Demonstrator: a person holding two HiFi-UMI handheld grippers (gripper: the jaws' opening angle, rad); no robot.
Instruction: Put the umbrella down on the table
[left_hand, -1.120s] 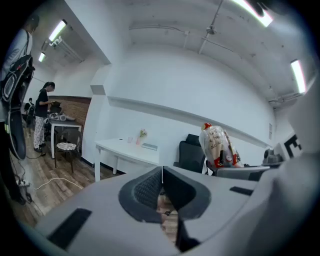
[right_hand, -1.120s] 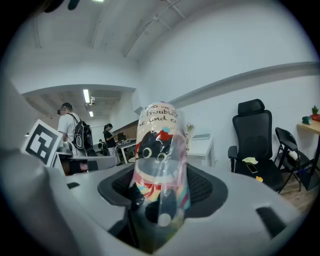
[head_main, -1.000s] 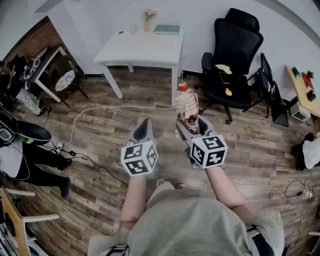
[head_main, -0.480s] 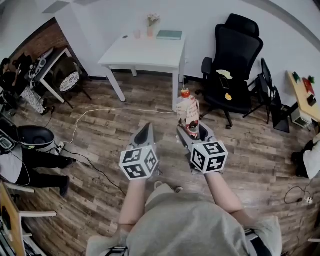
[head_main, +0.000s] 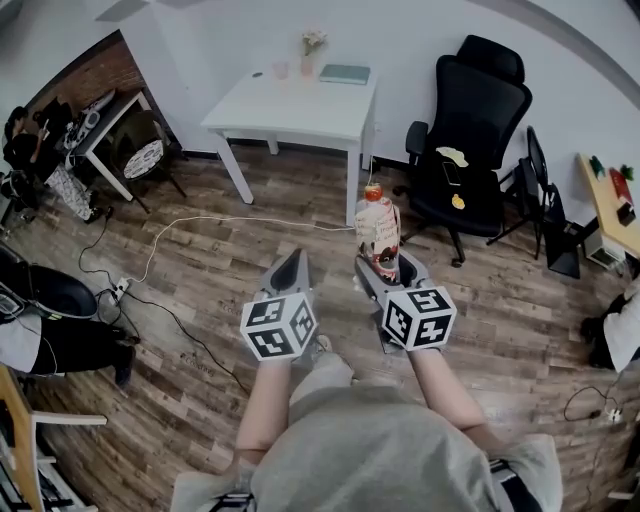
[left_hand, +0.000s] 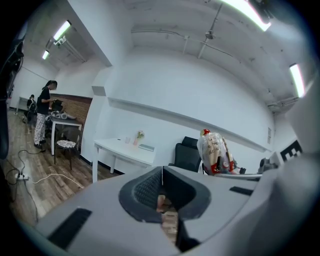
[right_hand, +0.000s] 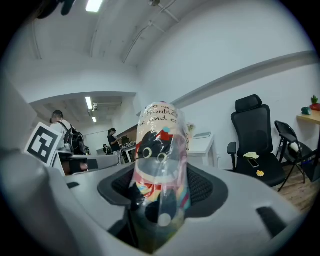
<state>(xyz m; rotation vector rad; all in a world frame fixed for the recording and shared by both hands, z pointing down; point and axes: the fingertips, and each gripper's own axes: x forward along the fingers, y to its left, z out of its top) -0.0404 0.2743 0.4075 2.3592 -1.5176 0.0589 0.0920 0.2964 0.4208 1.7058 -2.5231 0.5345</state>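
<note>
A folded umbrella (head_main: 378, 231) in a clear printed sleeve with a red tip stands upright in my right gripper (head_main: 384, 268), whose jaws are shut on it. It fills the middle of the right gripper view (right_hand: 160, 185) and shows at the right of the left gripper view (left_hand: 216, 153). My left gripper (head_main: 291, 268) is beside it, shut with nothing between its jaws. The white table (head_main: 260, 108) stands ahead by the far wall, well beyond both grippers.
On the table are a small vase of flowers (head_main: 313, 47), a cup (head_main: 281, 70) and a book (head_main: 345, 74). A black office chair (head_main: 472, 130) is right of the table. A white cable (head_main: 200, 225) runs across the wooden floor. A person (head_main: 28, 145) stands by a desk at the left.
The view has shifted slightly forward toward the table. Both grippers keep the same pose, with the umbrella still upright in the right one.
</note>
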